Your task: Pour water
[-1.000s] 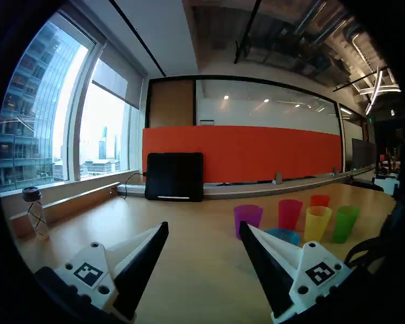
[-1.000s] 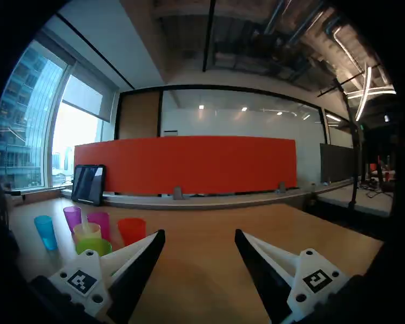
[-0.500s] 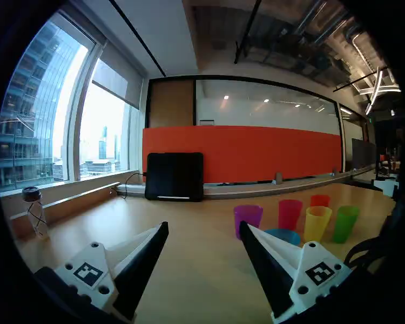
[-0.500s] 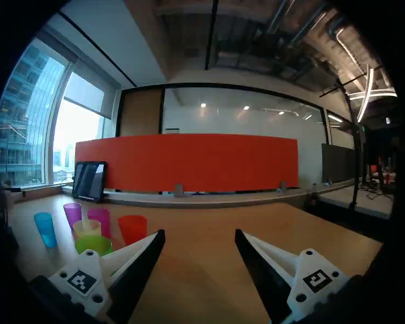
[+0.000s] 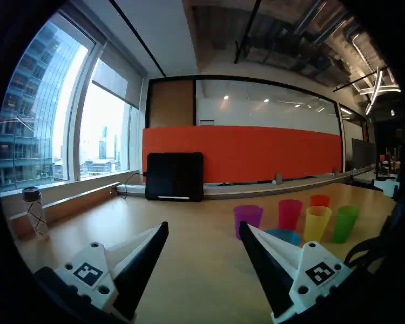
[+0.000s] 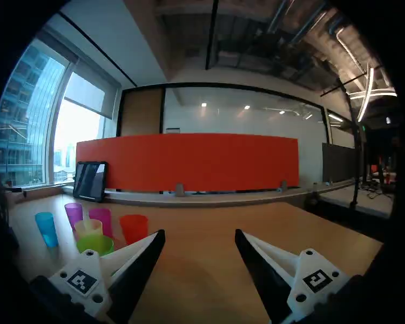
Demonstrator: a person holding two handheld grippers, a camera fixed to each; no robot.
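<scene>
The coloured plastic cups (image 5: 290, 212) stood clustered on the table (image 5: 202, 281), ahead and to the right of our left tool (image 5: 203, 225). From our right tool (image 6: 198, 233) the same cups (image 6: 133, 228) sat low on its left. We could not tell whether any held water. We judged them light, thin-walled and easy to tip or squash, so a gentle hold at mid-wall, one finger on each side, seemed best. A small clear bottle (image 5: 35, 211) stood on the window ledge (image 5: 78, 201), well apart from them. Both tools were spread wide and held nothing.
</scene>
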